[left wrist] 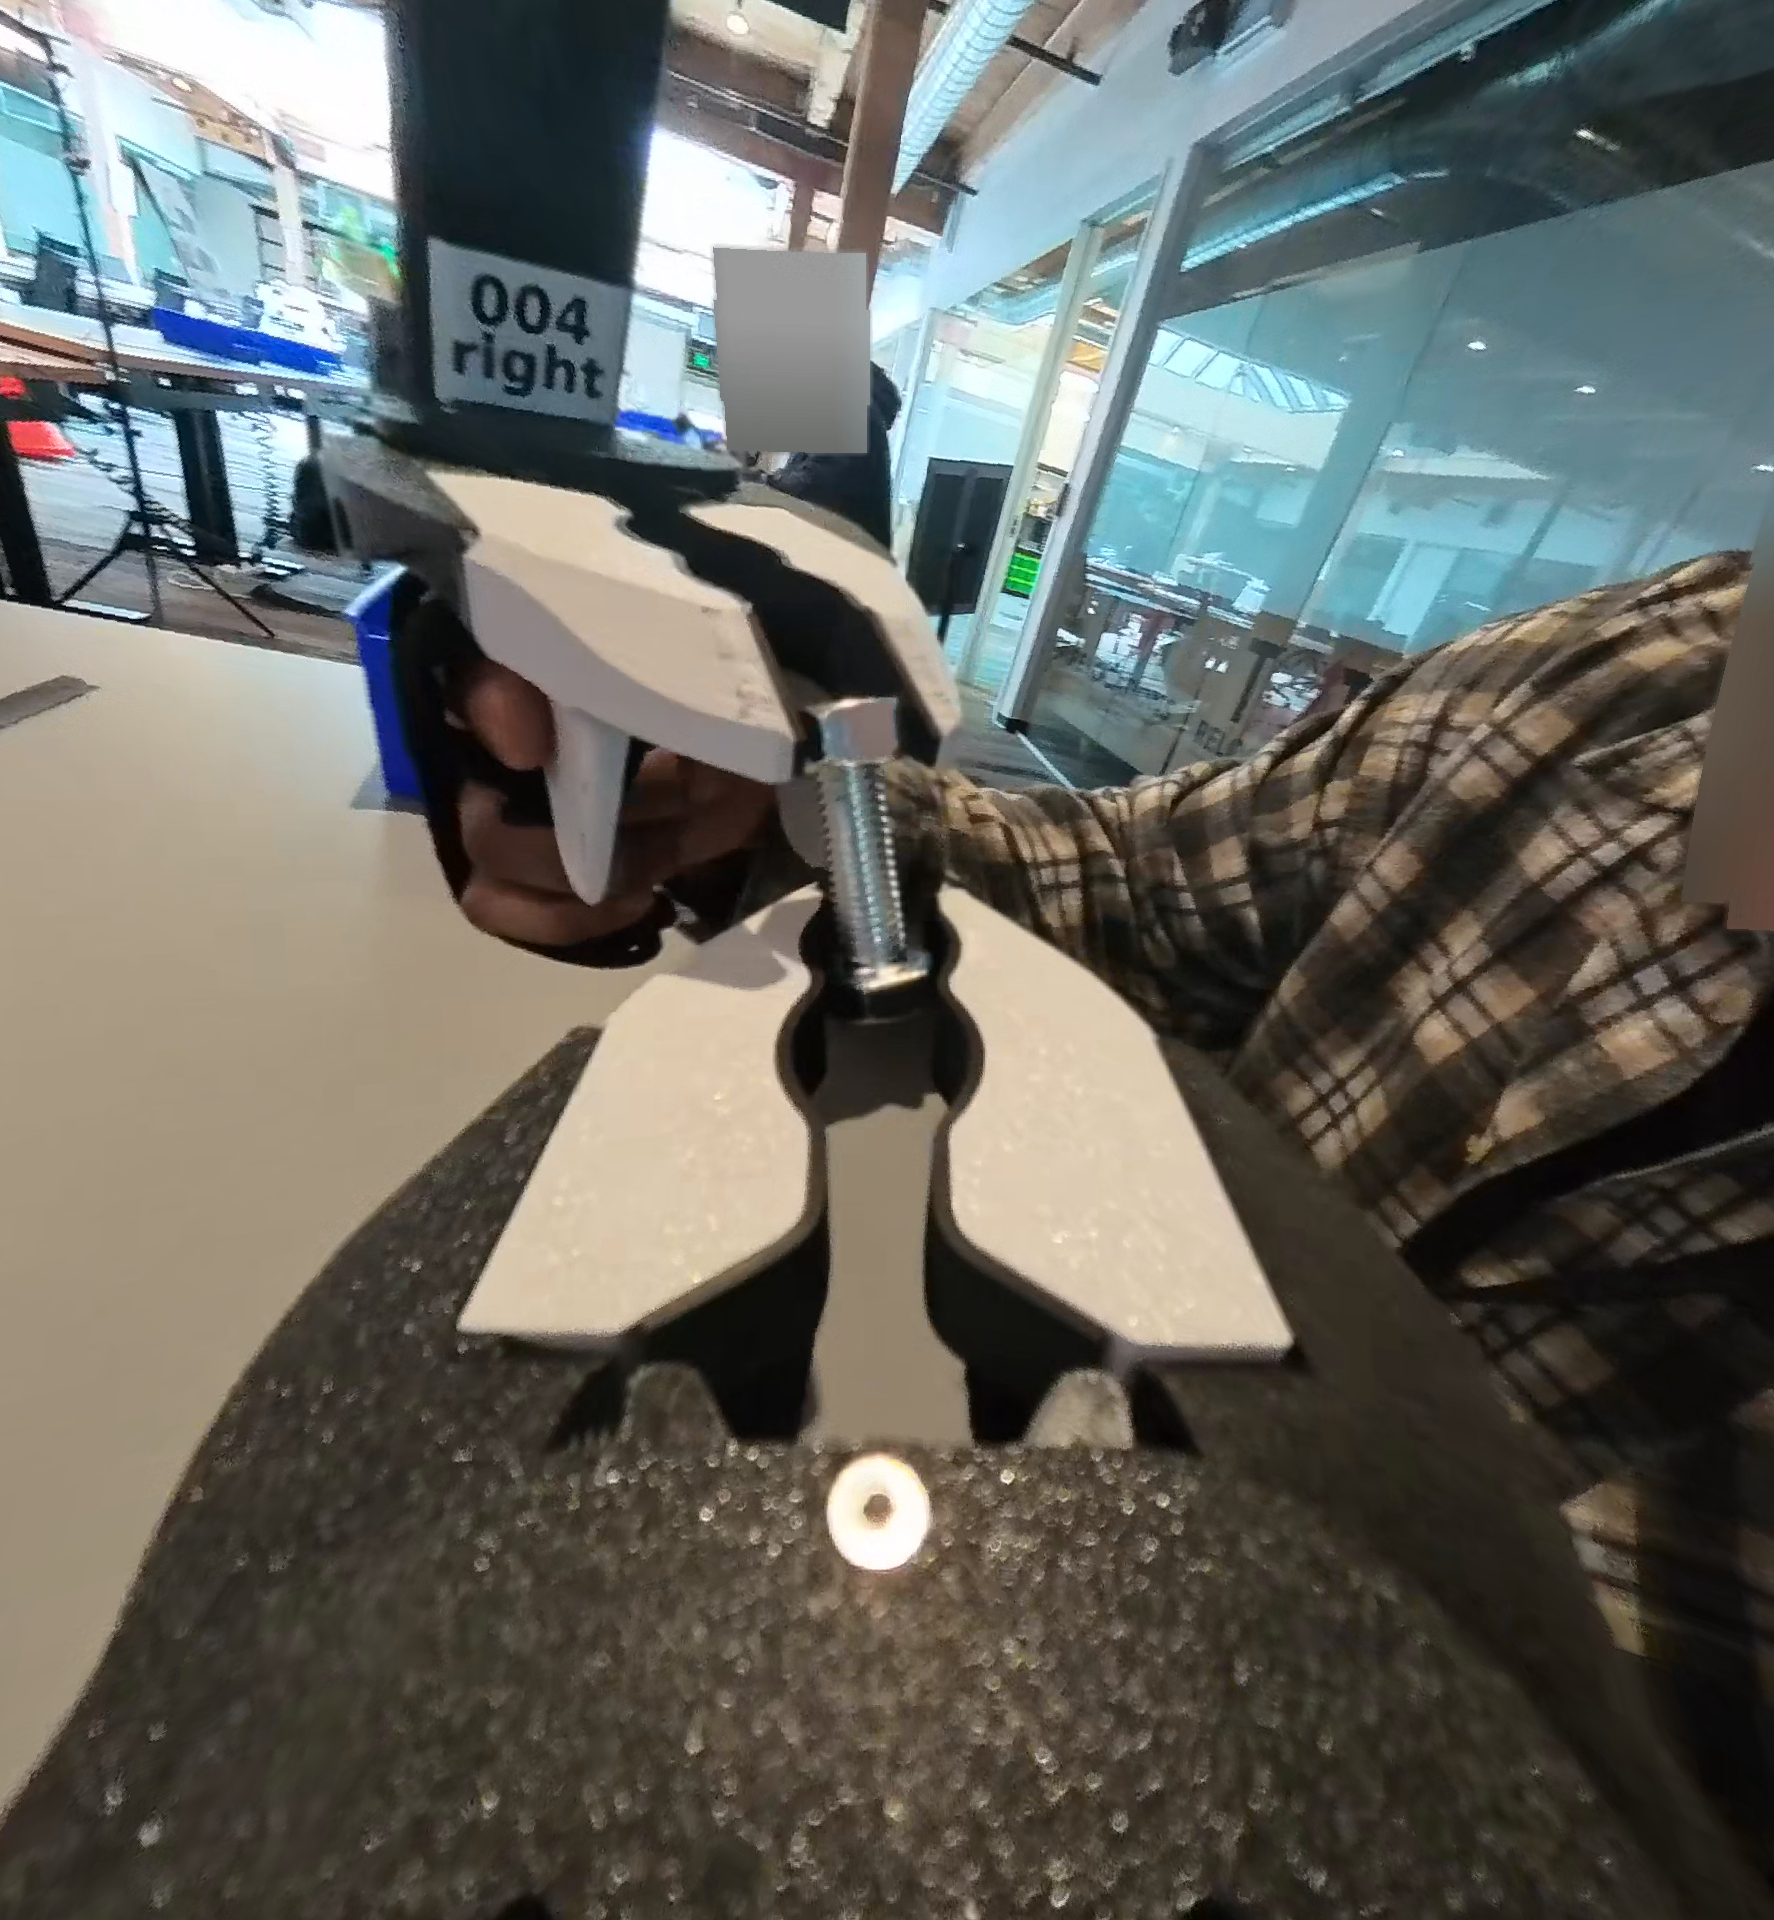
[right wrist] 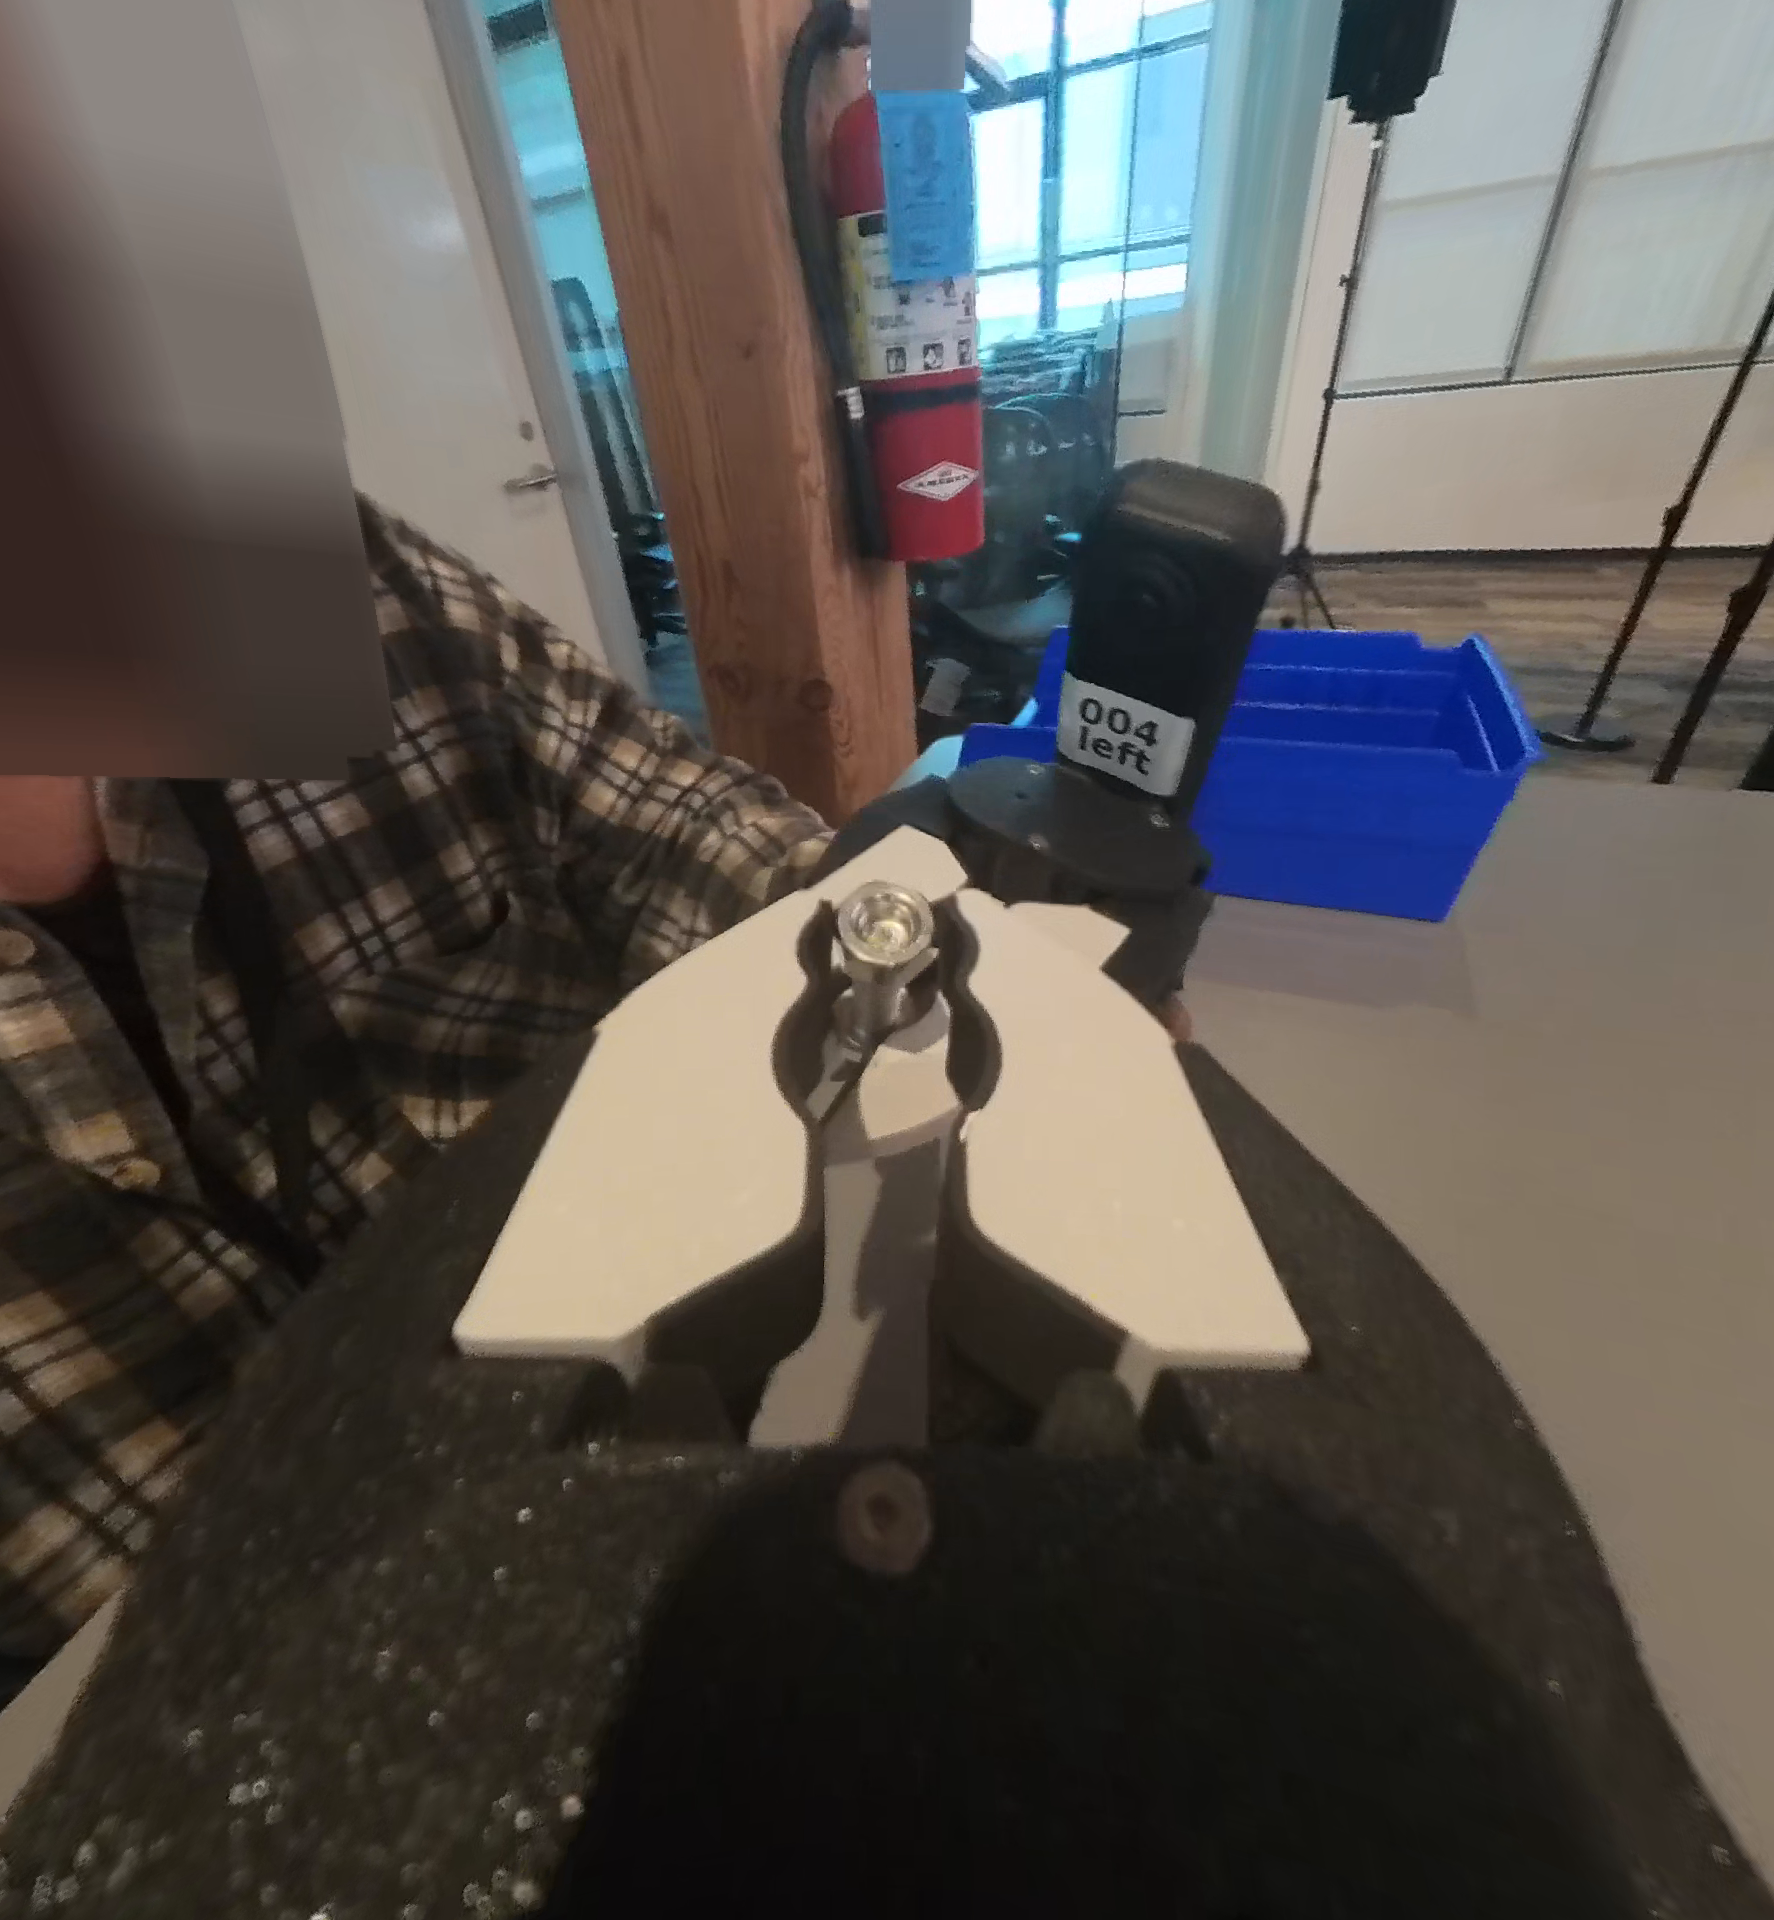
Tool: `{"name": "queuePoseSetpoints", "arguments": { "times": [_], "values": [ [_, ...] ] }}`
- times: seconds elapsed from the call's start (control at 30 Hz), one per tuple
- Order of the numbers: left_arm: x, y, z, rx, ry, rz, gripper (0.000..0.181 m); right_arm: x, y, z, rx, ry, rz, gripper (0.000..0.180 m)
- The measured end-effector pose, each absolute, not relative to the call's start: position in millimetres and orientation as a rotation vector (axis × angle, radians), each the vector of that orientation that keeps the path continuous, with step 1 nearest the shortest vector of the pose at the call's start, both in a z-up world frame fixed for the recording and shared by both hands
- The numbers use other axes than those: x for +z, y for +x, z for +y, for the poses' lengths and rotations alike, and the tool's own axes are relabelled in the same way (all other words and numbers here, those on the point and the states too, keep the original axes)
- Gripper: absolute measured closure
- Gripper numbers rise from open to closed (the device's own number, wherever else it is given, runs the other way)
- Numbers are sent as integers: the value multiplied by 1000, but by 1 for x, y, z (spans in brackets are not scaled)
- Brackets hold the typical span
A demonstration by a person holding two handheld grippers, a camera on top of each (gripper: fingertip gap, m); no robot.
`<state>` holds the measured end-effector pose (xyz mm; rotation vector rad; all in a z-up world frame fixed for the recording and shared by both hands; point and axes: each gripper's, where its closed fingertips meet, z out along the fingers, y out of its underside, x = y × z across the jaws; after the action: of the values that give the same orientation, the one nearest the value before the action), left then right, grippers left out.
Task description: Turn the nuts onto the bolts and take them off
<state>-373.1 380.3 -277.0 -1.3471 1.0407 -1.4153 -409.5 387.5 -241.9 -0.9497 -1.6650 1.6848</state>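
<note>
Each wrist camera looks closely along its own fingers, facing the other gripper (both share the bolt (left wrist: 867,862)).

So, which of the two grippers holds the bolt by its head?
The right gripper: it clamps the hexagonal head of the bolt. The left gripper instead grips the nut at the threaded end.

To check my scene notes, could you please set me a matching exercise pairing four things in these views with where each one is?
Things:
1. bolt
2. nut
3. blue bin
4. fire extinguisher

Places:
A. hangs on the wooden post
B. gripped in the left tongs
C. stands on the table
D. head gripped in the right tongs

Pairs: 1-D, 2-B, 3-C, 4-A
</note>
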Motion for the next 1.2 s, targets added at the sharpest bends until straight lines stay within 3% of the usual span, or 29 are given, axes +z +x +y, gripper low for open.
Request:
{"name": "queuePoseSetpoints", "arguments": {
  "times": [0.27,0.63,0.97,1.2],
  "values": [
    [-268,-382,389,-1349,-1321,973,166,-239,-410,404,1654,-1022,-1580,161],
    [-266,-386,395,-1295,-1329,933,166,-236,-420,398,1638,-1073,-1562,139],
    [-263,-389,399,-1226,-1319,916,166,-233,-429,397,1750,-1164,-1486,159],
    [-259,-390,397,-1225,-1297,917,166,-234,-427,403,1739,-1184,-1471,149]
  ]
}}
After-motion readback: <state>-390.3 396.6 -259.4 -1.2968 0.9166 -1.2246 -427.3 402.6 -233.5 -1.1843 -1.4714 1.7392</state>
